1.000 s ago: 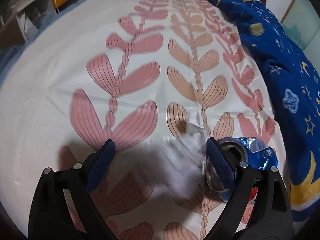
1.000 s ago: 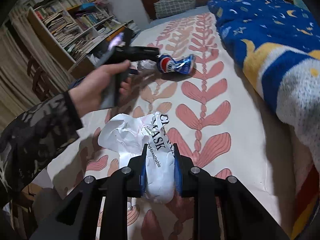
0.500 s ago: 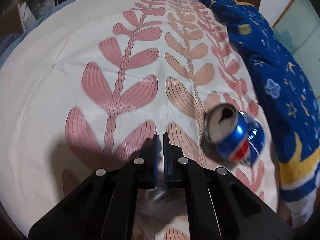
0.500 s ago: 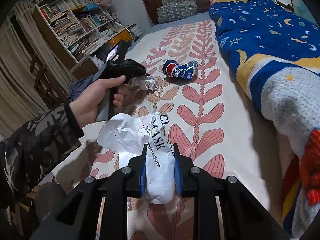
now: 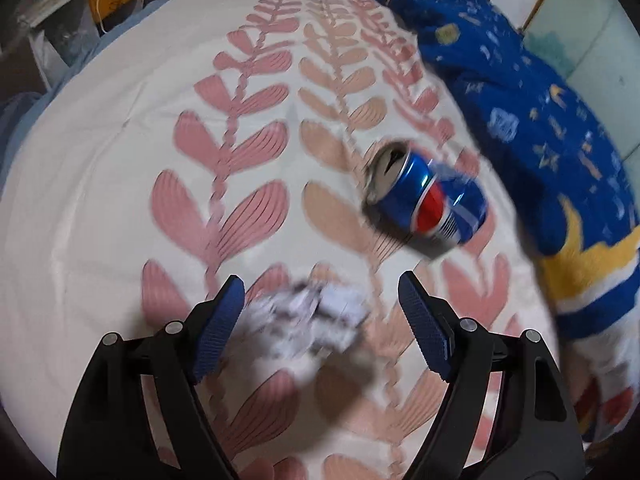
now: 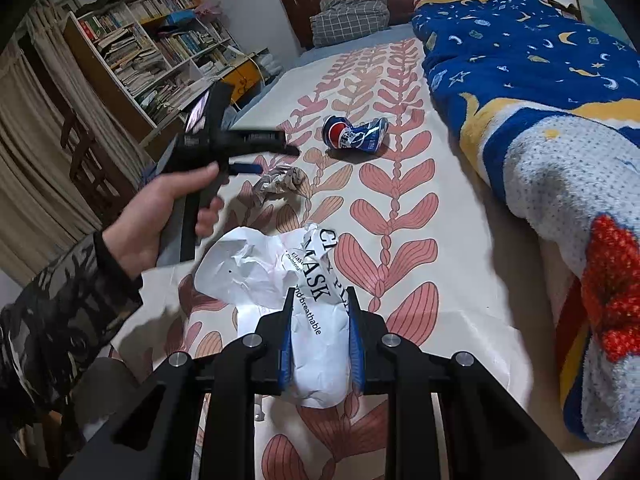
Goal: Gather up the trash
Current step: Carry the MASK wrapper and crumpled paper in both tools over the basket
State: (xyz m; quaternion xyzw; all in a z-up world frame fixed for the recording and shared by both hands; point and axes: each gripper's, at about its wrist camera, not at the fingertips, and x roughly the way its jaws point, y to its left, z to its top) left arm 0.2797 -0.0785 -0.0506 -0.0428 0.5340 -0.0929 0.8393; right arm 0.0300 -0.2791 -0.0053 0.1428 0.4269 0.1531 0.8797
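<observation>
A crumpled wad of paper (image 5: 312, 320) lies on the bed sheet between my left gripper's (image 5: 320, 312) open fingers, blurred by motion. It also shows in the right wrist view (image 6: 278, 182), just under the left gripper (image 6: 276, 152). A crushed blue Pepsi can (image 5: 424, 200) lies on its side beyond the wad to the right; it also shows in the right wrist view (image 6: 354, 133). My right gripper (image 6: 320, 344) is shut on a white mask package (image 6: 308, 288), held above the sheet.
The bed sheet (image 5: 100, 160) is white with pink leaf print. A blue star-patterned blanket (image 6: 540, 92) is heaped along the right side. A bookshelf (image 6: 140, 52) stands left of the bed, a pillow (image 6: 348, 8) at the headboard.
My left gripper was shut half a second ago and is now open, with the paper wad lying between its fingers. It has pulled back from the can. The right gripper still holds the package.
</observation>
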